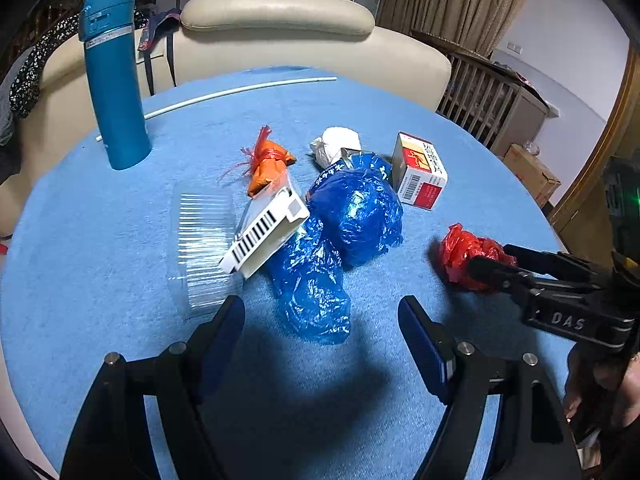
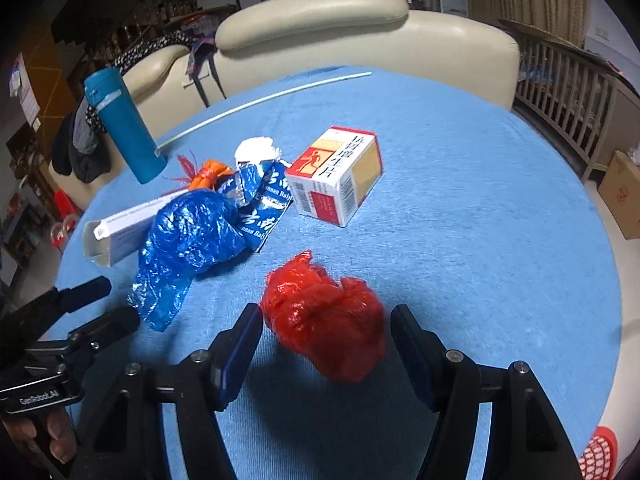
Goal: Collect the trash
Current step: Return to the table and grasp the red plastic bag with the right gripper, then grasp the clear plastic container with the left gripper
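Note:
Trash lies on a round table with a blue cloth. My left gripper is open, its jaws on either side of the near end of a crumpled blue plastic bag. My right gripper is open around a crumpled red plastic bag; it also shows in the left wrist view beside the red bag. A white barcode box, a clear ribbed plastic tray, an orange wrapper, white tissue and a red-and-white carton lie around the blue bag.
A teal flask stands at the far left of the table. A thin white rod lies along the far edge. A cream sofa is behind the table. A wooden crib and cardboard boxes stand at right.

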`<action>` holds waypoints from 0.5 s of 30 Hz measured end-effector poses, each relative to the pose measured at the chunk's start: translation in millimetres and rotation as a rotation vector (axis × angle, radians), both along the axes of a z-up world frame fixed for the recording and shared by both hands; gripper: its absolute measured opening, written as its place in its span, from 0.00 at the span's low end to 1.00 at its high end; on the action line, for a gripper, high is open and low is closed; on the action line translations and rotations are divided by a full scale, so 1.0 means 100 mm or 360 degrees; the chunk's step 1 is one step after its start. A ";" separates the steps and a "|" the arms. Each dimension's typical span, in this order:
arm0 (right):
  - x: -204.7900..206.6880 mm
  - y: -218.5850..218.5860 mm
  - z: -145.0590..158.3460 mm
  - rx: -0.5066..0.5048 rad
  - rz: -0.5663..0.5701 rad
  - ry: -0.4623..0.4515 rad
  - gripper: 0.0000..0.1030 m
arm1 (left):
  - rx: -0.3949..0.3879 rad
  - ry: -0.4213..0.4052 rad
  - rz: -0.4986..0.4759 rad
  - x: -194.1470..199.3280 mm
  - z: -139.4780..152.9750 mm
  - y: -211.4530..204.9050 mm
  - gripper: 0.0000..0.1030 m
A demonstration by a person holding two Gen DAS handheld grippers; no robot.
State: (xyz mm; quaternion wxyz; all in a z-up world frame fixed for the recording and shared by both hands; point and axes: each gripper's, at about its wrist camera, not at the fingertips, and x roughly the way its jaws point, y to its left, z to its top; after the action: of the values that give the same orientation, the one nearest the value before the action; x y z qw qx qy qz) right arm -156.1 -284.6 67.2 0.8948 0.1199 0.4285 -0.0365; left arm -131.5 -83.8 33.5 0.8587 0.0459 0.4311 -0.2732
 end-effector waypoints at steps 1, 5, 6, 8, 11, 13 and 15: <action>0.04 0.01 -0.02 -0.0002 0.0009 0.0008 0.68 | 0.0001 0.0002 -0.0003 0.01 -0.01 -0.01 0.77; 0.11 0.00 -0.10 0.0012 0.0012 0.0030 0.67 | 0.0011 0.0006 -0.0012 0.06 -0.03 -0.05 0.77; 0.11 -0.01 -0.12 0.0031 0.0024 0.0035 0.64 | 0.0013 0.0004 -0.0010 0.07 -0.03 -0.05 0.77; 0.12 0.00 -0.12 0.0035 0.0034 0.0027 0.57 | 0.0020 0.0000 0.0002 0.09 -0.04 -0.05 0.77; 0.10 -0.01 -0.12 0.0049 0.0027 0.0015 0.54 | 0.0013 0.0017 0.0025 0.10 -0.05 0.02 0.77; 0.07 -0.02 -0.13 0.0066 0.0017 0.0009 0.54 | 0.0011 0.0010 0.0035 0.08 -0.05 0.08 0.77; 0.05 -0.02 -0.13 0.0074 0.0013 0.0003 0.54 | 0.0004 -0.0004 0.0053 0.04 -0.03 0.16 0.77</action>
State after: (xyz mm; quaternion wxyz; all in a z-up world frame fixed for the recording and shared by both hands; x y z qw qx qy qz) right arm -151.3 -286.1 54.5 0.8915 0.1391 0.4306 -0.0231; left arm -127.5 -67.9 30.5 0.8637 0.0402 0.4311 -0.2581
